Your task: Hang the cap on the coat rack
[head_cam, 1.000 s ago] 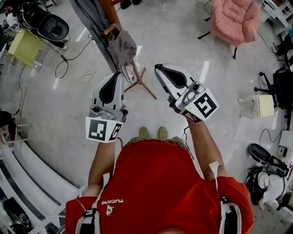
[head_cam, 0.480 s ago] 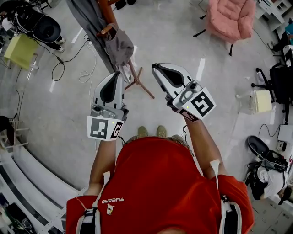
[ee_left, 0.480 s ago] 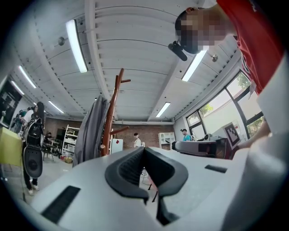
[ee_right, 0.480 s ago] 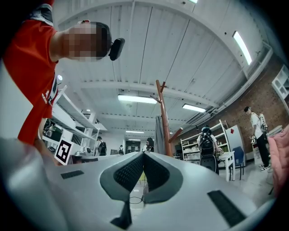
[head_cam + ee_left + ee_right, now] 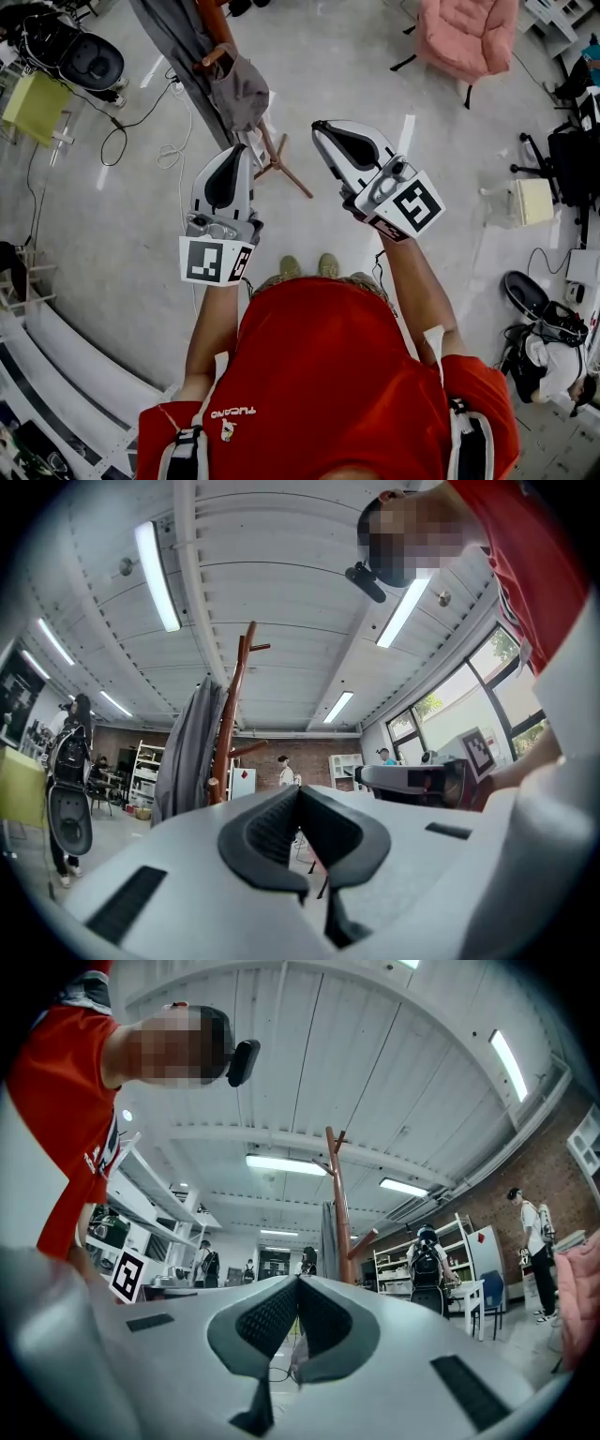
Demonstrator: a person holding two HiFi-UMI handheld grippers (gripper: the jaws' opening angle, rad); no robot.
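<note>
Drifting up slightly, right claw (image 5: pixel 320 127) stays shut; cap (image 5: pixel 240 90) still hangs.

Bright, even light from ceiling tubes (image 5: pixel 157 574), floor (image 5: pixel 375 56) glare, fisheye-bent edges

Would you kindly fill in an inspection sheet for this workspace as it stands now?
Surface: glossy grey floor; no table in view.
Job's things: grey cap appears hung on a peg of the wooden coat rack, beside a grey garment.
Clutter: pink chair, yellow stool.
Grippers: left gripper and right gripper both shut, empty, clear of the rack.
Cables: black cable and white cable loose on the floor near the rack.
Surroundings: shelves with people nearby.
</note>
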